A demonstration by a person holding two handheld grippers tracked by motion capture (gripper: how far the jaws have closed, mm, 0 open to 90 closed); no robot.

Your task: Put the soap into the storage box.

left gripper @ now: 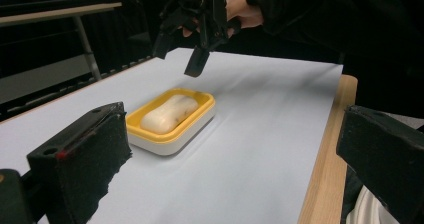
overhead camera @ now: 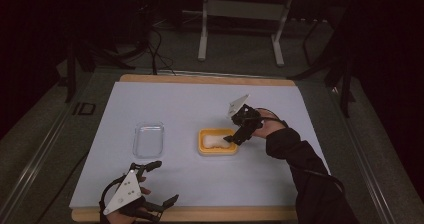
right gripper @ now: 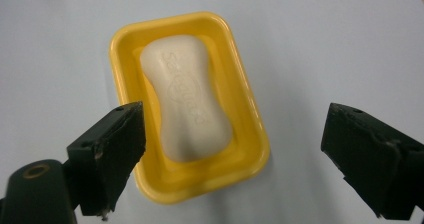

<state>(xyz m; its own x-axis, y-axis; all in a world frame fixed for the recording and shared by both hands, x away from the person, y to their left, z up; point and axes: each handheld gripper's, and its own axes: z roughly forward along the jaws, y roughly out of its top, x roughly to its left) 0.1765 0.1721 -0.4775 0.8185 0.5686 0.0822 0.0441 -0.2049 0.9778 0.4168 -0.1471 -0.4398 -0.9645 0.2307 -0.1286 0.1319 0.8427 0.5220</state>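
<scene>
A white bar of soap (right gripper: 185, 104) lies in a yellow dish (right gripper: 250, 119) on the pale sheet, right of the table's middle. My right gripper (overhead camera: 234, 138) hangs just above the dish's right end, pointing down at it. In the right gripper view its jaws stand wide apart on either side of the dish (overhead camera: 218, 153), with nothing between the pads. My left gripper (overhead camera: 162, 183) rests open near the front left edge. It looks across the sheet at the soap (left gripper: 167, 114) and at the right gripper (left gripper: 177, 59) above it.
A clear shallow plastic tray (overhead camera: 148, 140) lies on the sheet left of the yellow dish. The wooden table edge (overhead camera: 200, 214) runs along the front. Behind the table stand metal frame legs (overhead camera: 202, 44) and trailing cables (overhead camera: 160, 54) on a dark floor.
</scene>
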